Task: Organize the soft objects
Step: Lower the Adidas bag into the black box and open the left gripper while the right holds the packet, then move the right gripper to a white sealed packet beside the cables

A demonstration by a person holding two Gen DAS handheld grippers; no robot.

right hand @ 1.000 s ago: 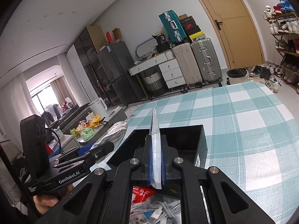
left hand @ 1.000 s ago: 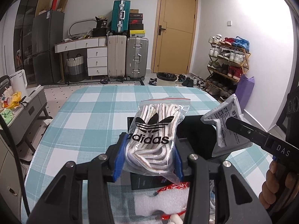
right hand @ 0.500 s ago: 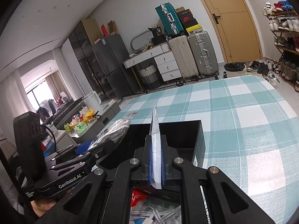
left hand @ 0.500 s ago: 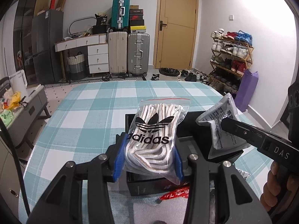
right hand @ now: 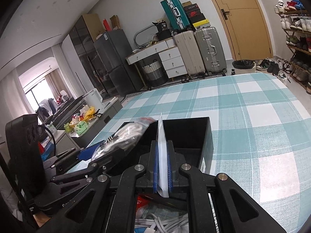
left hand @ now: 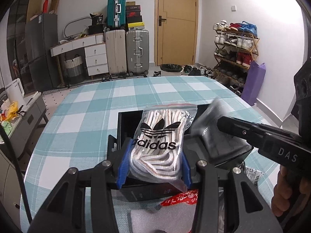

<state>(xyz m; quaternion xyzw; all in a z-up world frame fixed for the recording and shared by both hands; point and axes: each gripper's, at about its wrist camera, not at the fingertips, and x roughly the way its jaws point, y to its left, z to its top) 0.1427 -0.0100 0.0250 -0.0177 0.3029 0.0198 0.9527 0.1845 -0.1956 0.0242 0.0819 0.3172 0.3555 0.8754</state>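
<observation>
- left gripper (left hand: 154, 167) clamped on a clear zip bag of striped socks (left hand: 158, 145), jaws just easing apart, bag still between blue pads — bag sticks out ahead over the black box (left hand: 126, 124)
- right gripper (right hand: 162, 169) pinching a flat white packet (right hand: 161, 151) edge-on, jaws just loosening — packet over the box's open top, right of the sock bag
- box sits on the checked tablecloth (right hand: 252, 116)

**Both bags sink toward the black box**

The sock bag (left hand: 159, 147) and the flat packet (right hand: 162, 151) now hang lower over the black box (right hand: 206, 136), which has climbed toward frame centre. Both grippers' jaws have just eased slightly apart, with the bags between them. The packet now blurs at right in the left view.
</observation>
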